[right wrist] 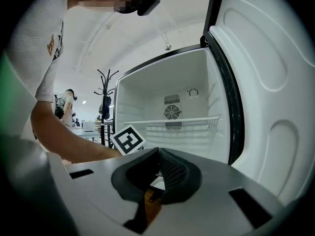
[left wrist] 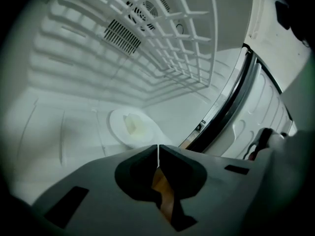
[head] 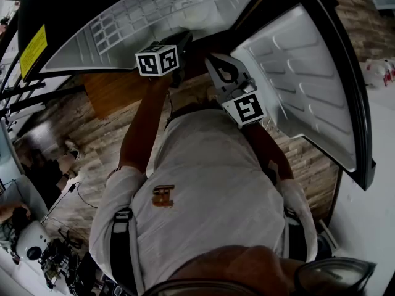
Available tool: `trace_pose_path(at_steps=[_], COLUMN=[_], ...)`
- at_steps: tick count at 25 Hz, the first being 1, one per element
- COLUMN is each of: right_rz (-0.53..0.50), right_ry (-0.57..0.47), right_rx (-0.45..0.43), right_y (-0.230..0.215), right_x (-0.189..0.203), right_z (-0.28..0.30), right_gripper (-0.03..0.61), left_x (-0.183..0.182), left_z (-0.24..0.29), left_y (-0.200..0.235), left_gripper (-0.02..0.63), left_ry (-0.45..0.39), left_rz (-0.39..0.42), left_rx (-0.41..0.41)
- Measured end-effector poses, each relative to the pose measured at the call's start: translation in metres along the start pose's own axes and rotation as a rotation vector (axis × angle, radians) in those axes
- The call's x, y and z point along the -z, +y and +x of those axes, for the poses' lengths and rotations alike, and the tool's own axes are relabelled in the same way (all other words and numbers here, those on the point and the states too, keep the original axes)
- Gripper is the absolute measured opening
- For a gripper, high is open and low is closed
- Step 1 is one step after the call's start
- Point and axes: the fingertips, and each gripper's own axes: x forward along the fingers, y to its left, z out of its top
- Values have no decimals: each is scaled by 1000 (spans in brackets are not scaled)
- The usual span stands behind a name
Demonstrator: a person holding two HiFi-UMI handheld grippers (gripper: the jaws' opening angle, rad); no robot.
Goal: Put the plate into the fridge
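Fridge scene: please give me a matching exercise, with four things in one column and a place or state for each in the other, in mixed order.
1 plate
2 wire shelf
3 fridge door
4 left gripper

A swung open
B jaws shut, empty
C on the fridge floor
D above the plate

Pairs: 1-C, 2-D, 3-A, 4-B

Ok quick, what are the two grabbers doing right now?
Left gripper: closed, empty; the plate lies in the fridge.
Right gripper: closed, empty.

Head view dim; fridge [right wrist: 142, 107] interior bright w/ soft shadows; fisheye warp, dark corners all views.
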Motion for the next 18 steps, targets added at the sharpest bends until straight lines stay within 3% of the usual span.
trace_pose_path(at_steps=[6,11,18], right_rz=[40,49,49], right_ry=[15,15,-9], right_rx=[-8,-21,-43], right_y=[1,2,5], right_x=[1,1,-6], right_z=[0,0,2], right_gripper=[32,32,32], left_x=[-16,-29,-39], left_z=[-23,-48,-79], left_y=[-36,-57,-77], left_gripper=[25,20,18], left_ry=[-132,-253,-399], left_rz=[121,240,327], left_rx=[55,43,26])
